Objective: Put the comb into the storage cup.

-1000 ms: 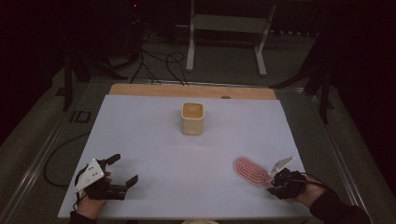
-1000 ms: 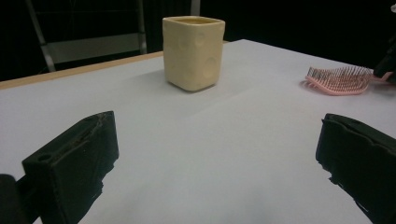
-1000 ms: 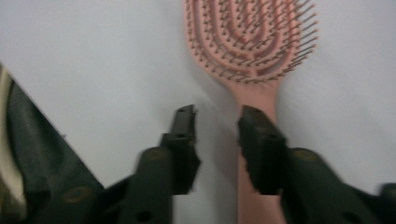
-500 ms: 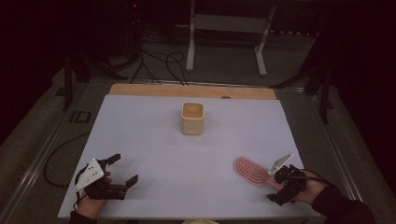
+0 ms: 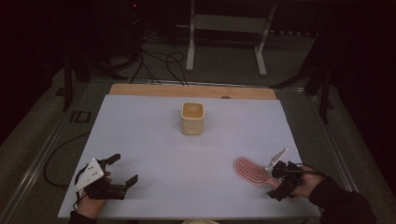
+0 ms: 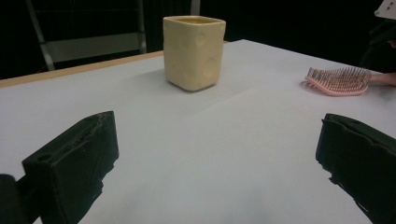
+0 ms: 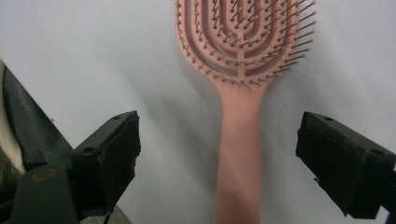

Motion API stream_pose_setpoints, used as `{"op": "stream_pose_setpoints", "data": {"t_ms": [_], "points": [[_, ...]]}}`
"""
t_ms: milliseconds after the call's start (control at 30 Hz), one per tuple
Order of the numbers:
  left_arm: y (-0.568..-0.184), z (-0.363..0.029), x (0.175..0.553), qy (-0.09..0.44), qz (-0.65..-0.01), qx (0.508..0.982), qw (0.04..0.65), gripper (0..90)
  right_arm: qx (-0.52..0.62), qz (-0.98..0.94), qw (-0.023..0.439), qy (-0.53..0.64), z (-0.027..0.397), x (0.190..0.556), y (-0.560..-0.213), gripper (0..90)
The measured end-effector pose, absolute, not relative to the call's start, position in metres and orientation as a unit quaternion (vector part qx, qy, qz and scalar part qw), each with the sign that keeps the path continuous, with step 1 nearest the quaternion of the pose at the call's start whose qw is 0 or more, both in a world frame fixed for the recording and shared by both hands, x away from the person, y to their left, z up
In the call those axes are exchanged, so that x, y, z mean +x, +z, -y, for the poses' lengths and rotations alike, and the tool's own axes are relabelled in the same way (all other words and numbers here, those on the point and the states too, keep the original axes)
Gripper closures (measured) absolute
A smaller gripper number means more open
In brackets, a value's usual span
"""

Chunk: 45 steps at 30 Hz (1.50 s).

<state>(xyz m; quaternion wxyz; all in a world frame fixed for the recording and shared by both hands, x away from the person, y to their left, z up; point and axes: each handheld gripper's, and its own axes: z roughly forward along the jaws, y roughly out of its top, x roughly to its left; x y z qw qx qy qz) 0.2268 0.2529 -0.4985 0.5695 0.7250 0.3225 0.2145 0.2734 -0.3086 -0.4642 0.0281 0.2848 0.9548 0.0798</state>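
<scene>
**Brush handle between spread right jaws, not yet gripped**

At 4 o'clock on the table [image 5: 154, 140] lies the pink brush [image 5: 251, 171], bristles up, handle toward the right gripper [image 5: 279, 179]. Its jaws stand spread, one each side of the handle, touching neither. At 8 o'clock the left gripper [image 5: 125, 169] sits idle, jaws also spread, holding nothing. Cup [image 5: 192, 118] stands upright near 12 o'clock, well apart from both.

Risk, as judged: handle is narrow and smooth-looking; an off-centre close could roll or skid the brush on the white sheet, or pinch only the tip.

Right gripper view gives handle centring between the jaws [image 7: 239, 158]; high view hides this under the hand. Left gripper view shows bristle height and cup dimples.
</scene>
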Motion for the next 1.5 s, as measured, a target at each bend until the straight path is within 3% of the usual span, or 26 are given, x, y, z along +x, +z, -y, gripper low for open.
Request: {"op": "stream_pose_setpoints", "data": {"t_ms": [167, 500, 700, 1500], "points": [[-0.499, -0.253, 0.227, 0.214, -0.322, 0.725, 0.57, 0.3, 0.274, -0.959, 0.019, 0.07, 0.306, 0.275, -0.467, 14.5], [-0.499, -0.253, 0.227, 0.215, -0.322, 0.725, 0.57, 0.3, 0.263, -0.963, 0.029, 0.054, 0.303, 0.283, -0.469, 42.0], [-0.499, -0.253, 0.227, 0.215, -0.322, 0.726, 0.568, 0.3, 0.266, -0.963, 0.033, 0.041, 0.301, 0.285, -0.472, 52.4], [-0.499, -0.253, 0.227, 0.212, -0.322, 0.726, 0.569, 0.3, 0.254, -0.966, 0.049, 0.022, 0.295, 0.288, -0.482, 66.6]]}}
